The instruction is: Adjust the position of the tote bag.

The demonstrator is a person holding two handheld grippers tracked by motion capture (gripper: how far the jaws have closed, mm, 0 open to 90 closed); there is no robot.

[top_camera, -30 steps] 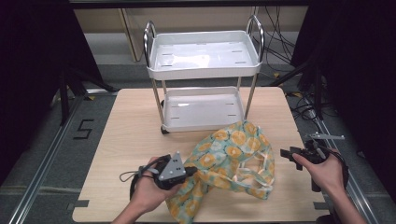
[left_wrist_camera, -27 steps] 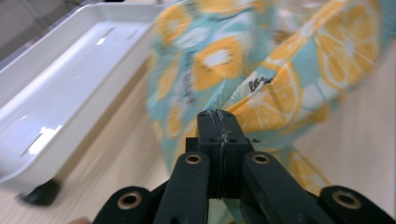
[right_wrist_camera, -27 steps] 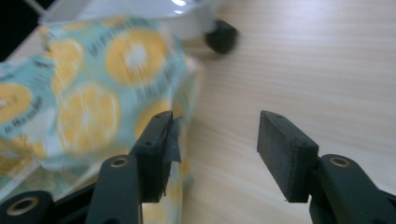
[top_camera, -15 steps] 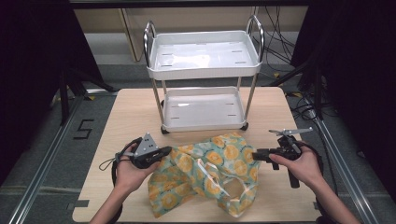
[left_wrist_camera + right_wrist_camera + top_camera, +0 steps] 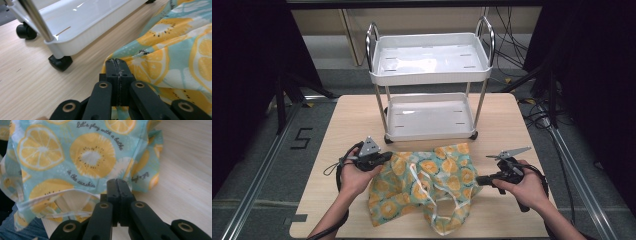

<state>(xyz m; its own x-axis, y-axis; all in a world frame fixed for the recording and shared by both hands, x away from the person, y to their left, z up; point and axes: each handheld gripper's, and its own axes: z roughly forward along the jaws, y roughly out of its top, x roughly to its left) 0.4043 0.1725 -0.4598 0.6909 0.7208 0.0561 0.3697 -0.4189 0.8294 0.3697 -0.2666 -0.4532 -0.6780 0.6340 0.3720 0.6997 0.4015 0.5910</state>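
Lying rumpled on the near half of the desk (image 5: 337, 120), the fruit-print bag (image 5: 427, 185) spreads between the two hands, teal cloth covered with yellow citrus and kiwi slices, its pale handles trailing toward the near edge. At the bag's left upper corner, the left claw (image 5: 384, 157) is clenched, and in the left gripper view its jaws meet flat with the cloth's edge running in under them and a thread of fabric in the seam, so it grips the bag there. At the bag's right edge, the right claw (image 5: 479, 180) has just been closing and now stands pressed together; in the right gripper view its tips sit right at a fold of the printed cloth, but whether any fabric is caught between them I cannot tell. Behind the bag stands a white two-tier trolley (image 5: 429, 117) on black castors, its lower tray just beyond the bag's far edge, with chrome posts rising to the upper tray. A number marking (image 5: 302, 138) lies on the floor left of the desk.
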